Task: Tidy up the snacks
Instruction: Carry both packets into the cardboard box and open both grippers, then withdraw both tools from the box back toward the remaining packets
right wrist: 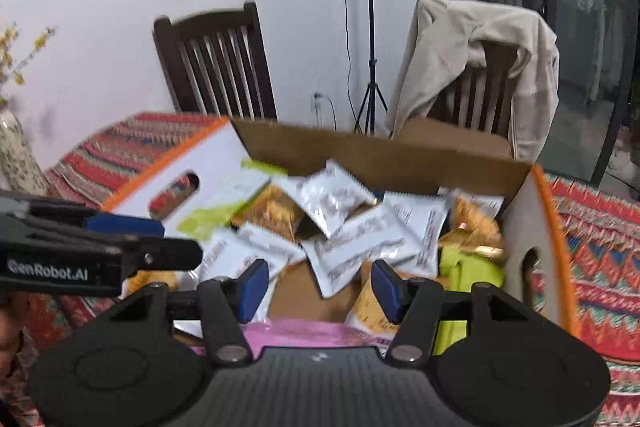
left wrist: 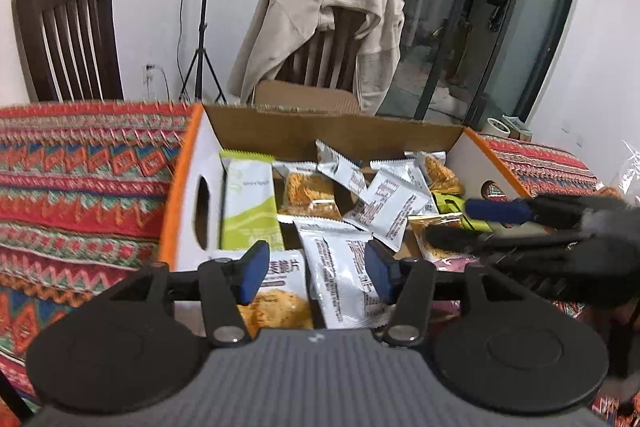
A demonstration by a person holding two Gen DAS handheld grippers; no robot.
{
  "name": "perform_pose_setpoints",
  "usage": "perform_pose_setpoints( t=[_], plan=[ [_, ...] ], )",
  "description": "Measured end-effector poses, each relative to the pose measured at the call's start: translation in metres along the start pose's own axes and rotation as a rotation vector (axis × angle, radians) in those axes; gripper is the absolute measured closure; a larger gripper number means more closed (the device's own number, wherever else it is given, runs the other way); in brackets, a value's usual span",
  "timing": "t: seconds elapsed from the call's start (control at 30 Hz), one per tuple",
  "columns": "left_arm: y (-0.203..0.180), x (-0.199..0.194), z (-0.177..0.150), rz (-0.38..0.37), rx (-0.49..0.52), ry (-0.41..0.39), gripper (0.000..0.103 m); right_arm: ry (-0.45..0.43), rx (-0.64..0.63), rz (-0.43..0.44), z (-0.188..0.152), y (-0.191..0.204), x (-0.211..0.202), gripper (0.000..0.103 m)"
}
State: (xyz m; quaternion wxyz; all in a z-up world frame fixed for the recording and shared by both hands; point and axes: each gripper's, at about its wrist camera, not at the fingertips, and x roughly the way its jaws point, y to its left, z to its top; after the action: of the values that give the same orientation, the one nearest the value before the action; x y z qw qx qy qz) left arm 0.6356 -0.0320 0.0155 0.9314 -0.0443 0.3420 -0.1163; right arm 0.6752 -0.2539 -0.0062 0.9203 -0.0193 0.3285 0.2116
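both my grippers hang over the open cardboard box (left wrist: 340, 129) at frame centre. my left gripper (left wrist: 316, 269) and right gripper (right wrist: 320, 285) stand part open, pads on nothing. the snack packets (left wrist: 384, 211) lie heaped inside, glossy crinkled foil with serrated ends, slippery i'd judge. best to release low, then pinch flat seams and square the loose pile.

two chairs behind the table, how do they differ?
The left chair is bare, its slatted back fully showing; the right chair has a beige jacket draped over its back, hiding most slats. The left chair stands behind the patterned cloth; the right chair stands behind the box. Both are dark wood with vertical slats.
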Motion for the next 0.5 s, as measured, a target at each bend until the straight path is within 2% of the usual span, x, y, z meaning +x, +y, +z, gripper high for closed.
perform_pose_setpoints(
  t=[0.07, 0.13, 0.2, 0.3, 0.4, 0.5],
  plan=[
    [0.001, -0.015, -0.001, 0.002, 0.019, -0.021, 0.045, -0.016, -0.006, -0.016, 0.006, -0.001, -0.017, 0.050],
    [0.002, -0.030, -0.003, 0.001, 0.030, -0.040, 0.044, -0.018, -0.024, -0.015, 0.009, 0.001, -0.035, 0.061],
    [0.002, -0.045, -0.006, -0.001, 0.041, -0.058, 0.043, 0.013, -0.035, 0.006, 0.010, 0.005, -0.045, 0.078],
    [-0.002, -0.070, -0.011, 0.007, 0.061, -0.081, 0.043, 0.092, -0.027, 0.031, 0.005, 0.010, -0.039, 0.091],
    [-0.003, -0.094, -0.016, 0.010, 0.062, -0.096, 0.043, 0.142, 0.033, 0.037, -0.002, 0.006, -0.019, 0.092],
    [-0.005, -0.123, -0.022, 0.010, 0.065, -0.120, 0.042, 0.140, 0.092, 0.017, -0.006, 0.003, -0.016, 0.091]
  ],
)
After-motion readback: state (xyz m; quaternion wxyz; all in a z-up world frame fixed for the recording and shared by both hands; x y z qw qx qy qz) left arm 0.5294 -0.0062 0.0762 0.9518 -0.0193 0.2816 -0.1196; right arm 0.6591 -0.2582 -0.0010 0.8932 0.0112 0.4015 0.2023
